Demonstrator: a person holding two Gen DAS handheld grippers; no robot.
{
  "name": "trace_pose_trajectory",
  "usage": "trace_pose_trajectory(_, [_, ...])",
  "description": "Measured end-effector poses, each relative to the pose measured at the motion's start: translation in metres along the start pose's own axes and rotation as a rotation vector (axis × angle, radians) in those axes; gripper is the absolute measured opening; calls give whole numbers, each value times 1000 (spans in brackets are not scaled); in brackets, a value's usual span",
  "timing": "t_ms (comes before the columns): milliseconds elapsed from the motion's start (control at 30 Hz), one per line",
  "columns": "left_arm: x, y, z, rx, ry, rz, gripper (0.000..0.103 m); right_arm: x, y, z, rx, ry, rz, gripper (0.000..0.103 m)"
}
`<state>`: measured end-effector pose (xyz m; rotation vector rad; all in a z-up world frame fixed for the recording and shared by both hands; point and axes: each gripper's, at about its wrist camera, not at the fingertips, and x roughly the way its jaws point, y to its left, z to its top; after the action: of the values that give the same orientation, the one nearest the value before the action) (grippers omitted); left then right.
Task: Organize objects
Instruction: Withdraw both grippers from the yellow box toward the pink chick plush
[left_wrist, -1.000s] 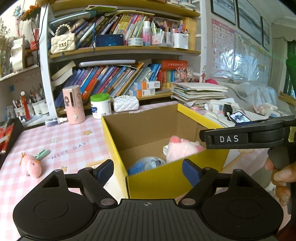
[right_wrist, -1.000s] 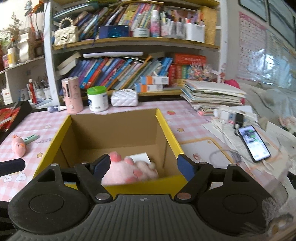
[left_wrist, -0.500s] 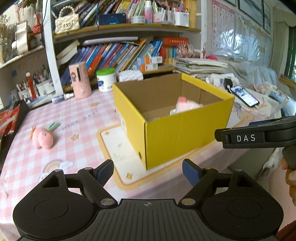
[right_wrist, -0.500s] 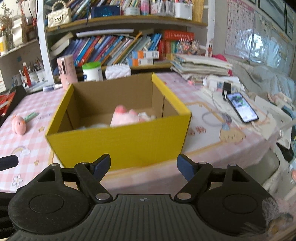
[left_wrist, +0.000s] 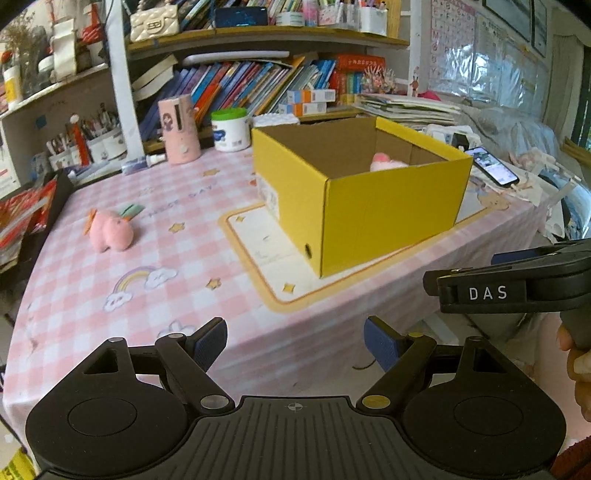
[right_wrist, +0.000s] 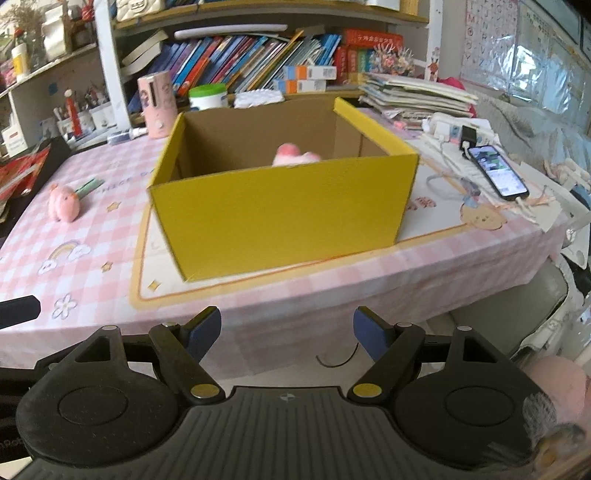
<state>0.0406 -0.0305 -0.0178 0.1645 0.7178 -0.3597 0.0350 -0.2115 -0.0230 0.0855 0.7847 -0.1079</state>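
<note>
Left gripper (left_wrist: 295, 341), right gripper (right_wrist: 287, 331) — fingers spread, empty; box (right_wrist: 280, 206) beyond the fingertips — pink plush (right_wrist: 293, 154) inside.

Your open yellow cardboard box (right_wrist: 280, 206) is matt paperboard outside, raw brown corrugated inside. The pink fuzzy plush toy (left_wrist: 110, 230) near the desk's left edge looks soft and napped, as does the pink plush (right_wrist: 295, 157) inside the box. The pink checked tablecloth (left_wrist: 177, 258) covering your desk has a smooth, faintly sheeny printed surface. Your left gripper (left_wrist: 295, 341) is matt black plastic with ribbed blue pads (left_wrist: 210, 338) and metal pivot pins; your right gripper (right_wrist: 286, 332) matches. The black smartphone (right_wrist: 496, 175) by the right edge is glossy glass.
</note>
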Motion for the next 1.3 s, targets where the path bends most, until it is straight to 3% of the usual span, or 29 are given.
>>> trace_pose_trajectory(400, [-30, 40, -30, -69, 15, 86, 84, -2, 59, -15, -89, 46, 114, 78])
trace_pose_trajectory(900, [-73, 100, -56, -195, -20, 246, 84, -12, 142, -15, -248, 17, 262, 78])
trace_pose_trajectory(1300, [-70, 122, -54, -245, -22, 280, 84, -4, 172, -5, -307, 12, 302, 78])
